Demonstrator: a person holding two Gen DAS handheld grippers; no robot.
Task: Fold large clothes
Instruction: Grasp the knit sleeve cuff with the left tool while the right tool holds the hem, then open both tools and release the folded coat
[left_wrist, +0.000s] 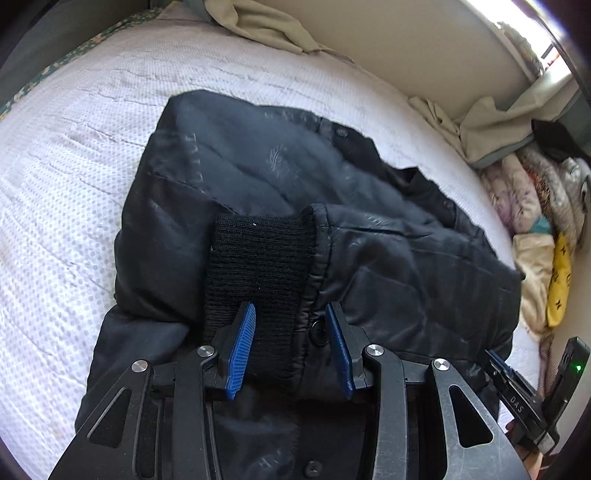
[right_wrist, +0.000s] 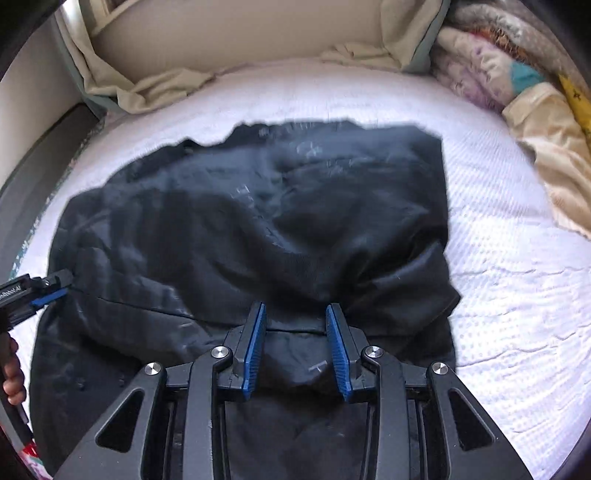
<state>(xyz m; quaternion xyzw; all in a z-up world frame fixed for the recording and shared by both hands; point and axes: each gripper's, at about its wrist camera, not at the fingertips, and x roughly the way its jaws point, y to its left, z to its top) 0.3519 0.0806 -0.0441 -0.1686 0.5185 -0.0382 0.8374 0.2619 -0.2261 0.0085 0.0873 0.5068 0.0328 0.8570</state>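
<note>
A dark padded jacket (left_wrist: 280, 177) lies bunched on the white bed (left_wrist: 74, 155). One sleeve is folded over its body, and the black knit cuff (left_wrist: 258, 266) lies on top. My left gripper (left_wrist: 290, 343) stands open over the near end of that cuff, its blue pads on either side with slack room by a snap button. In the right wrist view the jacket (right_wrist: 258, 206) spreads across the mattress (right_wrist: 517, 295). My right gripper (right_wrist: 295, 343) is shut on a fold at the jacket's near edge, and creases run toward it. The left gripper (right_wrist: 48, 288) shows at the left edge.
Beige curtain cloth (left_wrist: 258, 26) hangs over the far side of the bed. A heap of folded bedding and clothes (left_wrist: 535, 206) lies along the right side, also seen as bedding (right_wrist: 498, 66). A hand (right_wrist: 13, 369) holds the left tool. The right tool (left_wrist: 517, 387) shows low right.
</note>
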